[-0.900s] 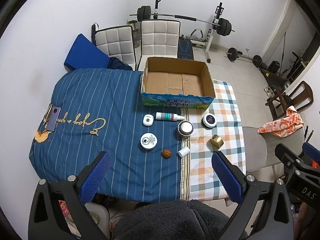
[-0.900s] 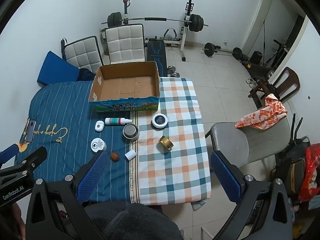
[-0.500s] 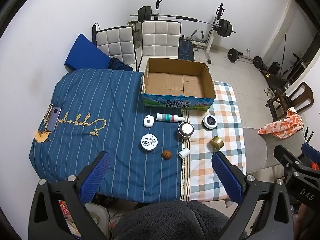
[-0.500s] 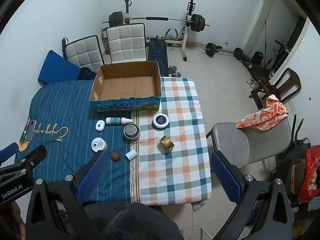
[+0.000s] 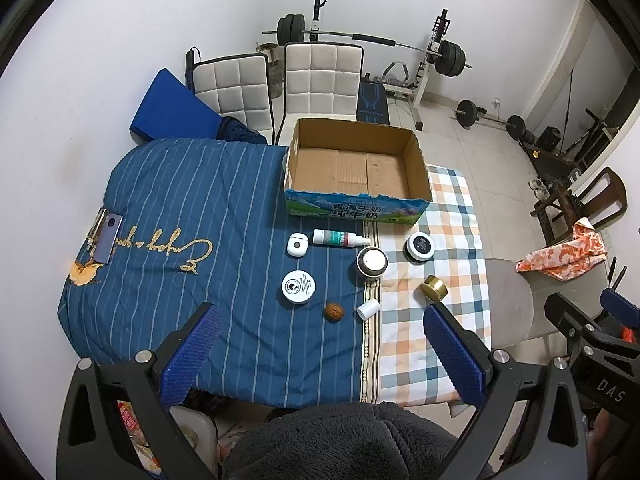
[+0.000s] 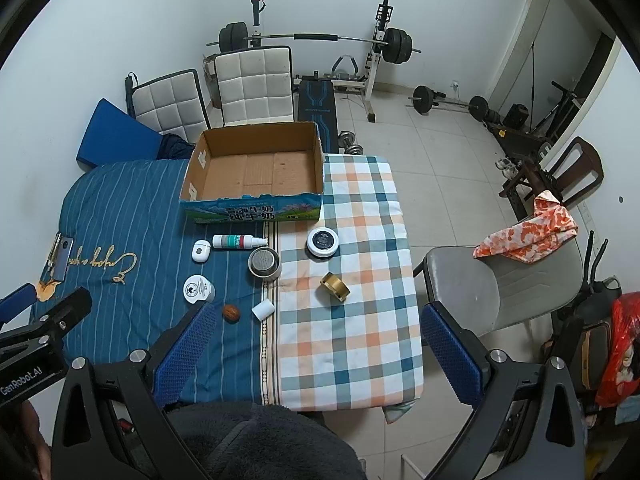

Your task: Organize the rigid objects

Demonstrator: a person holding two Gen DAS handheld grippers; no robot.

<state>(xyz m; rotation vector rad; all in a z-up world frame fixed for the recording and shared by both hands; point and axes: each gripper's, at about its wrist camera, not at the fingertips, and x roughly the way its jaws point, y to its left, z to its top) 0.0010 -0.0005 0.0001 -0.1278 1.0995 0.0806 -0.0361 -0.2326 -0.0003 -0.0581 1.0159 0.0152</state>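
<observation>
Both views have shifted only slightly since the earlier frames; every object keeps its place. The left tool and right tool hover above the near edge of the counter, each with its blue ribbed pads spread wide and holding nothing.

The open cardboard box sits at the far side, its corrugated floor bare. In front of it lie a white spray bottle on its side, a rounded white case, a flat white round tin, a steel cup, a dark-lidded white jar, a tilted brass tin, a wrinkled walnut and a small white cap.

Blue striped cloth covers the left half, checked cloth the right. Padded white chairs and a barbell rack stand behind on a tiled floor.
</observation>
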